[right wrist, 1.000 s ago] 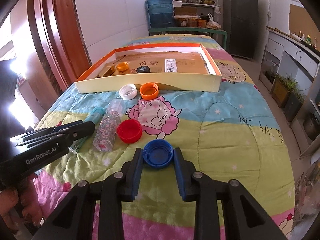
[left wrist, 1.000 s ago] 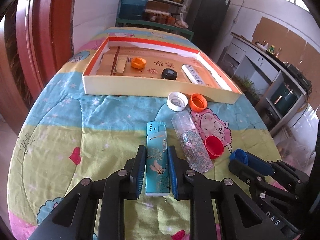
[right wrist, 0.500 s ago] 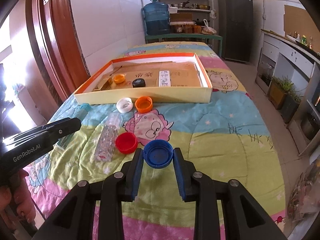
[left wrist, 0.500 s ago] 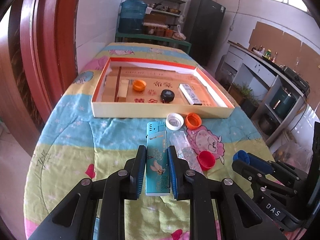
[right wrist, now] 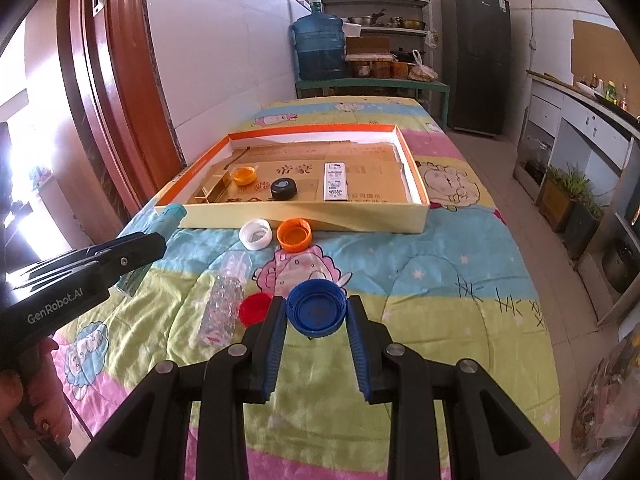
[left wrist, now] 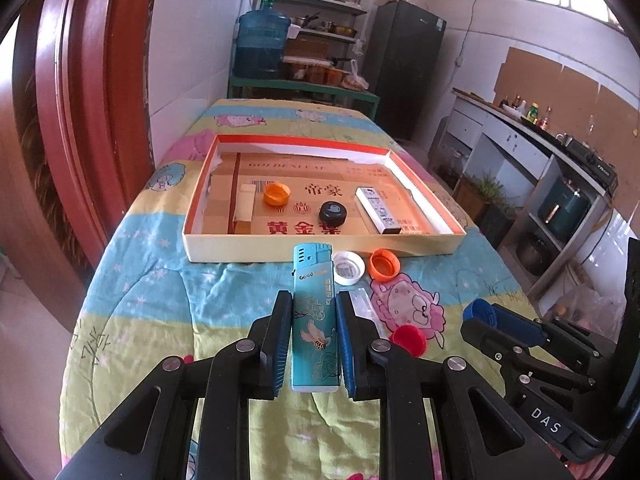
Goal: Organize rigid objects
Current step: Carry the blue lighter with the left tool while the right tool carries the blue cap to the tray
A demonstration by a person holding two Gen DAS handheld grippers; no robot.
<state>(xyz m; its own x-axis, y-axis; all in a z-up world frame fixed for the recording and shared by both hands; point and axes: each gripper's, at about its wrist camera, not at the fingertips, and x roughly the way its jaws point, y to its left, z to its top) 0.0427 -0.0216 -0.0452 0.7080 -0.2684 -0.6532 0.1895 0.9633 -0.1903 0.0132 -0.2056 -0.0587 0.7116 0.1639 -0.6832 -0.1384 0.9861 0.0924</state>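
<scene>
Left wrist view first: my left gripper [left wrist: 312, 340] is pinching the teal lighter [left wrist: 314, 320], both blue pads pressed flat on its long sides, its head pointing away from me and the whole thing held up off the quilt [left wrist: 160, 280]. Off to the side I can see my right gripper [left wrist: 486, 314] with the blue cap [left wrist: 478, 310] at its tip. Over on the right wrist view, those jaws squeeze the blue cap [right wrist: 316, 308] by its rim, open side facing me, clear above the bedspread. Just beyond my tools, loose on the quilt: a red cap [right wrist: 254, 307], a clear glitter-filled tube [right wrist: 224, 300] lying flat, then a white cap [right wrist: 255, 233] and an orange cap [right wrist: 294, 234] side by side near the box wall. The shallow cardboard box [right wrist: 304, 220] sits farther back, holding a second orange cap [right wrist: 244, 175], a black cap [right wrist: 284, 189] and a white rectangular item [right wrist: 335, 182], possibly another lighter; the print is too small to read.
</scene>
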